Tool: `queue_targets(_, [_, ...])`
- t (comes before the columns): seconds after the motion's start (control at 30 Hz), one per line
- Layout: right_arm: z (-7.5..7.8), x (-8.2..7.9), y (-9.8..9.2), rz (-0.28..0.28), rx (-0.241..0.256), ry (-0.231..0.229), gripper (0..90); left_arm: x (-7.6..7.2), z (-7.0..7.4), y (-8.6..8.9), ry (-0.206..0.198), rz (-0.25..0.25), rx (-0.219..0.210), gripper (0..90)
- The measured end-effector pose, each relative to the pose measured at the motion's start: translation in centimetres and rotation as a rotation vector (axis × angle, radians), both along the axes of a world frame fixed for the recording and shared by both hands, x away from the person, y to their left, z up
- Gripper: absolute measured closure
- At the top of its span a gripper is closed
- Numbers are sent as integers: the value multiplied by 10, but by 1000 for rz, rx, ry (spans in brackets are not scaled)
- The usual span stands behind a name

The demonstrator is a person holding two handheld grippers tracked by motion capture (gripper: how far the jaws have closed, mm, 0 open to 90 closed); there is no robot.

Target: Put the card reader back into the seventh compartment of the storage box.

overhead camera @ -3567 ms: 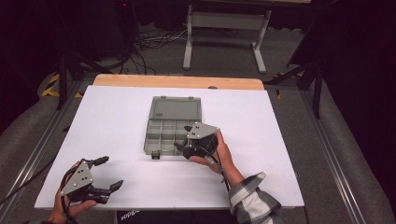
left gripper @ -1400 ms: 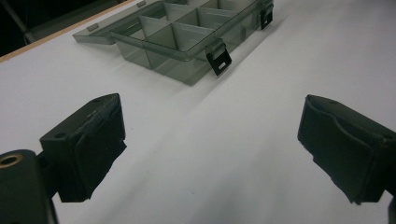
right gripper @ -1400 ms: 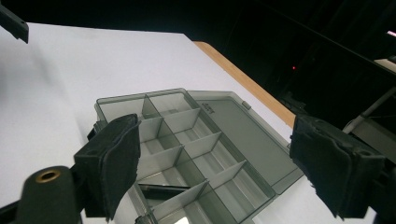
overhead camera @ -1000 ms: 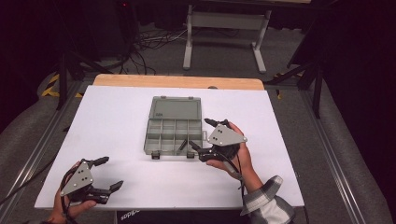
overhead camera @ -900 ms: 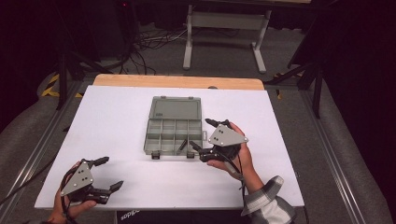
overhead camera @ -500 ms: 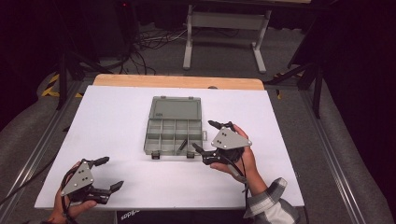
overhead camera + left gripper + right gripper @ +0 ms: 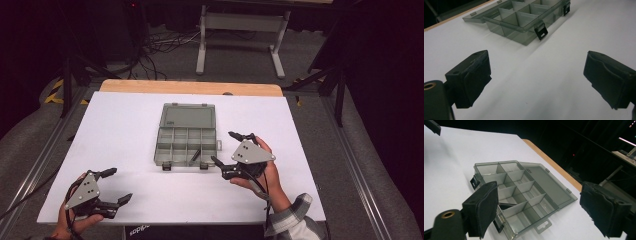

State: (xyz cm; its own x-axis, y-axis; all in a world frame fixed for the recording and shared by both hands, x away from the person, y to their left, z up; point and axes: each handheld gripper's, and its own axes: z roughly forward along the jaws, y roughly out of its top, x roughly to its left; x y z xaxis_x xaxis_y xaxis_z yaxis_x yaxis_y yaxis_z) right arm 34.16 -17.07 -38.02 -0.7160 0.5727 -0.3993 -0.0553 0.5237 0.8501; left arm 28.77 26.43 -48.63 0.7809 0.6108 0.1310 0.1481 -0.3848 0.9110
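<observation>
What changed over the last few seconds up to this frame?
The right gripper drew back from the front right corner of the organizer box to the table beside it, jaws open and empty. The box stayed open in place, and the left gripper stayed open near the table's front left.

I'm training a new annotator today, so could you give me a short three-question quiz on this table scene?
1. True or false: the lid of the grey box lies folded open, flat on the table.
2. Which gripper is nearer the box? A. the left gripper B. the right gripper
3. Fill in the missing word: both grippers have their jaws ____, with nothing between them.

Key:
1. True. The lid lies flat behind the compartments, on the far side from the person.
2. B. The right gripper sits just off the box's right front corner; the left gripper is down at the table's near left corner.
3. open
</observation>
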Motion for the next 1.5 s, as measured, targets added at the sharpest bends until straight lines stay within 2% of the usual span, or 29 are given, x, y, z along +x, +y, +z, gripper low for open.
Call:
queue_targets(0.47, [-6,-14,-19,-31,-21,-11,161,1,-1,-1,6,0,10,79])
queue_targets(0.77, [-13,-21,-33,-40,-25,0,148,0,-1,-4,2,-10,26,77])
queue_targets(0.83, [-15,-23,-35,-38,-39,-3,145,1,-1,-4,0,-8,15,77])
queue_targets(0.97, [-18,-26,-40,-40,-23,-3,143,1,-2,-5,7,-15,30,76])
queue_targets(1.17, [-26,-30,-47,-48,-35,0,138,1,-2,-6,7,-14,27,76])
queue_targets(1.27, [-30,-31,-49,-72,-48,0,135,1,-2,-7,9,-16,27,76])
queue_targets(1.5, [-39,-34,-58,-85,-46,17,116,2,-2,-7,8,-18,31,76])
